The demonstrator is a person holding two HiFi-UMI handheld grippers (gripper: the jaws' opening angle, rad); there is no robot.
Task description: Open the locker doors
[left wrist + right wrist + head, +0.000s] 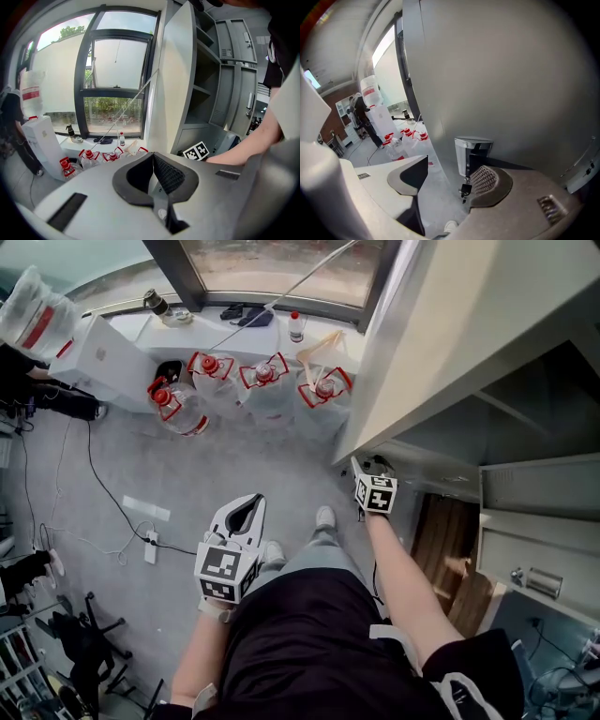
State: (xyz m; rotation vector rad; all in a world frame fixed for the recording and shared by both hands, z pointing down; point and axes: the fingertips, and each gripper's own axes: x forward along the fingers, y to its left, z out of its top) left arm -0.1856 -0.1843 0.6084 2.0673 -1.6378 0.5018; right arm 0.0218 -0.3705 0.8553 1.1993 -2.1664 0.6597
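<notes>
Down low against the lockers, the right tool (450, 174) is gaping wide with nothing gripped. The little metal handle (472, 149) on the grey locker door (501, 70) sits just ahead of its right-hand pad, and a small key (465, 190) dangles underneath. Neither pad seems to be pressing on anything.

Handling-wise, I'd guess it's painted sheet steel: stiff, fairly light on its hinges, and way too smooth and flat to pinch anywhere on the panel. That handle is the only sensible place to grab, so I'd close across it and pull straight out. The key looks flimsy, so I'd keep the pads off it.

As for pose, the right forearm (403, 568) is stretched forward with the tool tipped down toward the door. The left tool (152, 157) has its jaws closed together and is holding nothing. It hangs in front of the thigh, pointed at the floor and well away from the lockers. From its view, another door (176, 79) higher up stands open with shelves (206, 89) showing.
</notes>
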